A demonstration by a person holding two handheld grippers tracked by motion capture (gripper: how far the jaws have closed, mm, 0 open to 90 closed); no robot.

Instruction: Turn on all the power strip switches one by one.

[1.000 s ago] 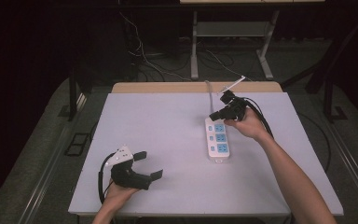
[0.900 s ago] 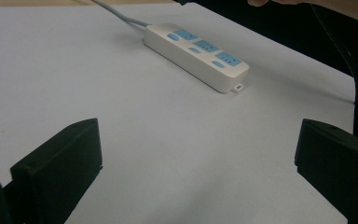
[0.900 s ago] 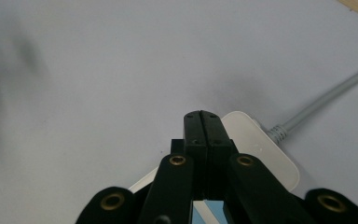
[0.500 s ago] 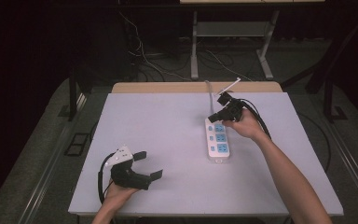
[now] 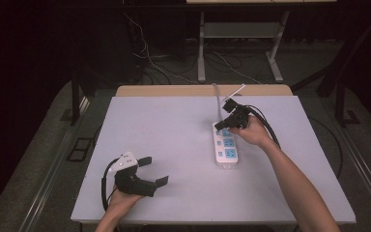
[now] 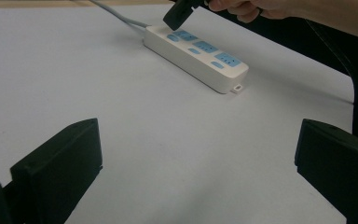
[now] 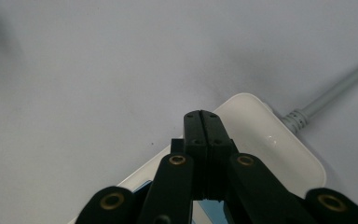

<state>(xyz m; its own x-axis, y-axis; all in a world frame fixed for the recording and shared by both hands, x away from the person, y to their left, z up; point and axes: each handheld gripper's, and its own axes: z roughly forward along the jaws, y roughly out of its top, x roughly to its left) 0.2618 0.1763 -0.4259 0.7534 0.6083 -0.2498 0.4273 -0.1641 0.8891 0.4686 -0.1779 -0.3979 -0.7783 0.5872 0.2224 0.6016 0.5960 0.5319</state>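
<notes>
A white power strip (image 5: 224, 145) with blue sockets lies right of the table's centre, its grey cable (image 5: 217, 99) running to the far edge. My right gripper (image 5: 221, 125) is shut with nothing in it, its tip over the strip's far end near the cable. In the right gripper view the closed jaws (image 7: 202, 122) point down at the strip's rounded end (image 7: 279, 154). My left gripper (image 5: 153, 171) rests open near the front left of the table. In the left gripper view its fingers (image 6: 58, 163) stand wide apart, the strip (image 6: 198, 58) lies beyond them, and the right gripper's tip (image 6: 179, 14) hangs over its far end.
The grey table (image 5: 164, 125) has a wooden strip along its far edge. Black cables (image 5: 265, 125) trail from the right hand. Behind the table stand a metal frame (image 5: 236, 43) and loose floor wires (image 5: 149, 63).
</notes>
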